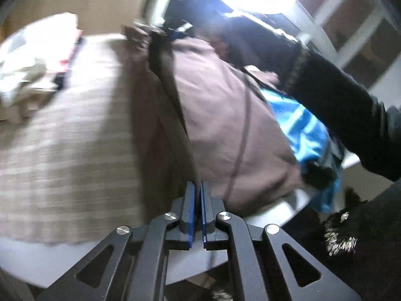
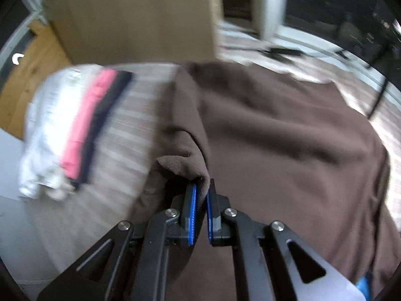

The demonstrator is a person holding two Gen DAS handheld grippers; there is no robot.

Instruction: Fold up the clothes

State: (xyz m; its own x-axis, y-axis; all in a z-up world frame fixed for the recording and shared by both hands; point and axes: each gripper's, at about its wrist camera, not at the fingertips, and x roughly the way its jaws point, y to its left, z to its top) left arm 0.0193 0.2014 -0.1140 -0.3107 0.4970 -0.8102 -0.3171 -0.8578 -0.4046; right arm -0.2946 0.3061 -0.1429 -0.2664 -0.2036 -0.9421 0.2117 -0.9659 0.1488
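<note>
A brown garment (image 2: 288, 138) lies spread over the striped beige table cover (image 2: 130, 115). My right gripper (image 2: 202, 188) is shut on a bunched edge of it at its near left side. In the left wrist view the same brown garment (image 1: 225, 115) hangs in a fold, and my left gripper (image 1: 198, 185) is shut on its lower edge. The other gripper (image 1: 160, 35) shows blurred at the garment's far end. Both views are motion-blurred.
A stack of folded clothes, white, pink and dark navy (image 2: 72, 130), lies on the left of the table; it also shows in the left wrist view (image 1: 37, 57). A blue garment (image 1: 305, 135) lies at the right under a black-sleeved arm (image 1: 338, 100). A cardboard box (image 2: 140, 15) stands behind.
</note>
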